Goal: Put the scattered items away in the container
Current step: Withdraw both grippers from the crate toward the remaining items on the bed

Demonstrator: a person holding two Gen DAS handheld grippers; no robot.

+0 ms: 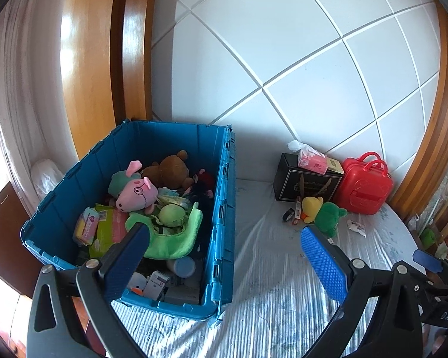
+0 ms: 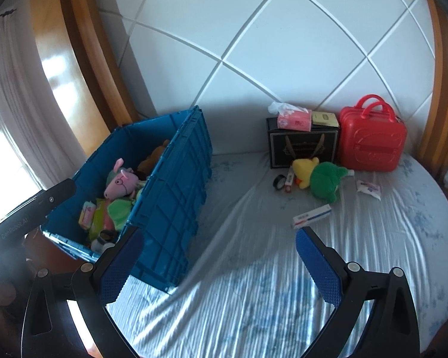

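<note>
Both grippers hang above the bed sheet (image 2: 254,283), and both are empty. The left gripper (image 1: 224,256) has its jaws wide apart, one finger over the near corner of the blue crate (image 1: 221,208). The right gripper (image 2: 218,264) is also spread wide, over bare sheet. Just beyond it lies a small white box (image 2: 312,216). The crate stands on the left side of the bed and holds a pink pig plush (image 1: 137,194), a brown bear (image 1: 171,168) and packets. Farther right, a yellow and green plush (image 2: 321,179), a tape roll (image 2: 279,182) and a white packet (image 2: 369,189) lie scattered on the sheet. Behind them, near the headboard, a black box (image 2: 301,146) carries a pink tissue pack (image 2: 294,120), with a red case (image 2: 371,137) beside it.
</note>
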